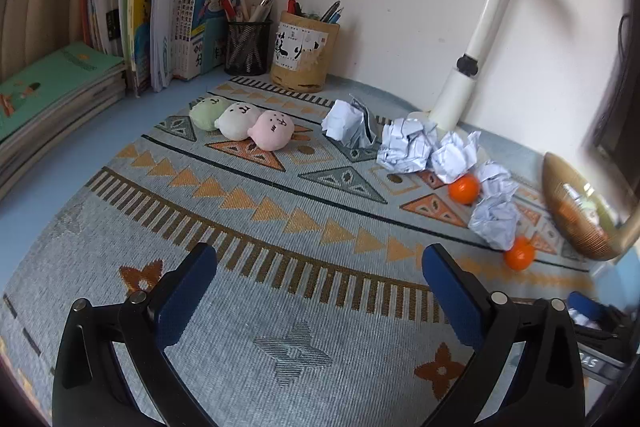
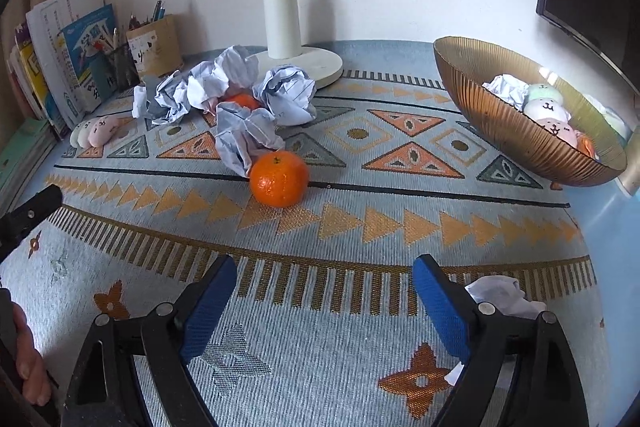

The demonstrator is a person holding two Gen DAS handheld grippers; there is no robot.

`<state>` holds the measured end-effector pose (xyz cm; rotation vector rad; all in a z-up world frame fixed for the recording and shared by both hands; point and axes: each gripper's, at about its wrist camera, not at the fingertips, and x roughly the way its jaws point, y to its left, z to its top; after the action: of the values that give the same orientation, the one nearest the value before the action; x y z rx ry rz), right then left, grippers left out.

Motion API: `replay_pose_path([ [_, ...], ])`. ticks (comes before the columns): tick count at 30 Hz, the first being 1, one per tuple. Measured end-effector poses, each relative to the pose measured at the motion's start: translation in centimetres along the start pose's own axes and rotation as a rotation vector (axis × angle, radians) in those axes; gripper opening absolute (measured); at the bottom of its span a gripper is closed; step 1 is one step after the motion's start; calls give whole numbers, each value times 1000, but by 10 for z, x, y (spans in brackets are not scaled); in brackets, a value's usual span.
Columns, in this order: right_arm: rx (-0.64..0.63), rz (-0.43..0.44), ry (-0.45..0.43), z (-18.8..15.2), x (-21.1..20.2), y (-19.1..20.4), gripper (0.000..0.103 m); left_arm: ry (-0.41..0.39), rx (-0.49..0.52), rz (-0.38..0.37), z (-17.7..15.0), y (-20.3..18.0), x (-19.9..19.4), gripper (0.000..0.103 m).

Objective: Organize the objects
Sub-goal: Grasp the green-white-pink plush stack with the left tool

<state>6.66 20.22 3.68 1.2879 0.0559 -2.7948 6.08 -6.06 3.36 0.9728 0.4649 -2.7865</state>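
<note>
Hovering right gripper [image 2: 324, 291] — jaws apart, empty

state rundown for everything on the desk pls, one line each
left gripper: open, empty
right gripper: open, empty
near orange: loose on mat, touching a paper ball
far orange: half buried among paper balls
paper balls: crumpled, scattered by lamp base
bowl: holds plush toys and a paper ball
plush trio: in a row on mat
</note>
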Motion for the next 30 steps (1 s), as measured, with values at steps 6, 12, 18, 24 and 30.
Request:
replay_pose_path([
  [6,-27,53,97,23,3,18,89,59,-151,-44,58,49,16,102],
  [12,-29,12,46,39,30,24,86,143,-214,73,110,64,94,102],
  [18,6,43,-76,37,20,17,86,159,-225,240,127,64,152,95],
  [24,38,68,-26,42,32,10,80,174,-127,190,124,61,155,58],
  [30,144,196,-45,38,25,-13,72,202,12,-48,102,36,118,57],
])
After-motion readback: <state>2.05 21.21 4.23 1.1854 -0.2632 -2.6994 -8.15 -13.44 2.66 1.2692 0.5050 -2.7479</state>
